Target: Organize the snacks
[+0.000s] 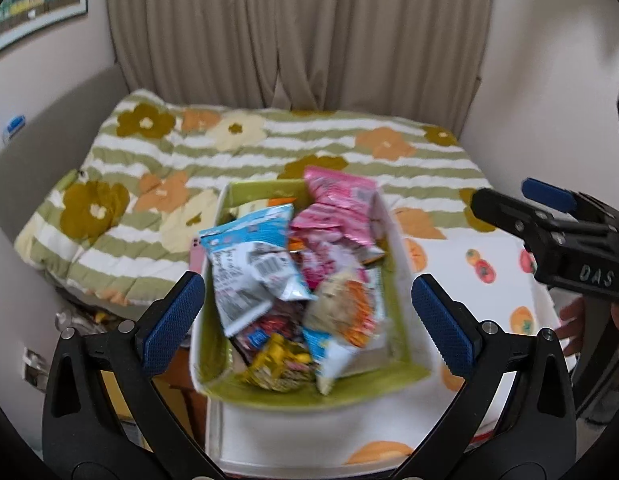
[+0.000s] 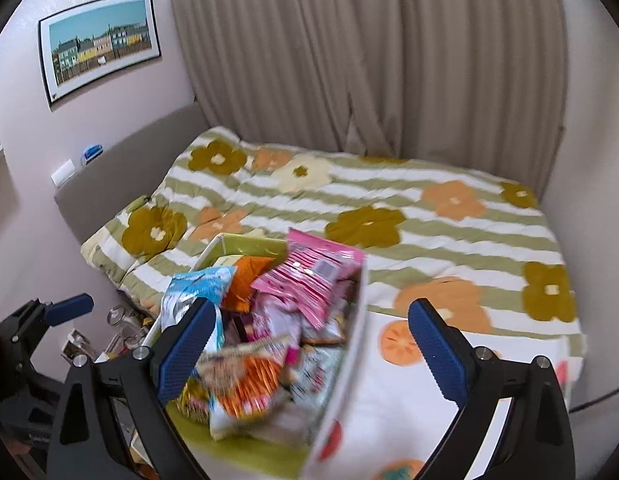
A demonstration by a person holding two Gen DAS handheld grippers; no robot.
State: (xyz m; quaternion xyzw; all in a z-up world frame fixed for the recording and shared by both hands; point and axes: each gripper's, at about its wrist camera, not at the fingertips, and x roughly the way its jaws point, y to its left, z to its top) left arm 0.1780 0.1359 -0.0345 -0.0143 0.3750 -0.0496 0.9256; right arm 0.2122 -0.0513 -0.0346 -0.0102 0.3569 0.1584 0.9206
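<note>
A white box with a green lining [image 1: 394,240] sits at the bed's near edge, filled with several snack packs. On top lie a blue-and-white pack [image 1: 249,256], a pink pack [image 1: 337,204], an orange-and-white pack [image 1: 345,304] and a yellow one [image 1: 281,364]. My left gripper [image 1: 309,322] hovers above the box's near end, open and holding nothing. My right gripper [image 2: 315,352] is open too, above the box's right wall [image 2: 349,360], with nothing between its pads. The pink pack [image 2: 317,276] stands tallest at the far end. Each gripper shows in the other's view: right gripper [image 1: 549,216], left gripper [image 2: 65,308].
The box rests on a white sheet with orange fruit print [image 2: 429,392]; beyond lies a green-striped floral quilt [image 1: 269,152]. Beige curtains [image 2: 369,60] hang behind, and a grey headboard [image 2: 121,176] is at the left. Glass jars [image 2: 125,320] stand beside the bed. A hand [image 1: 573,320] shows at the right.
</note>
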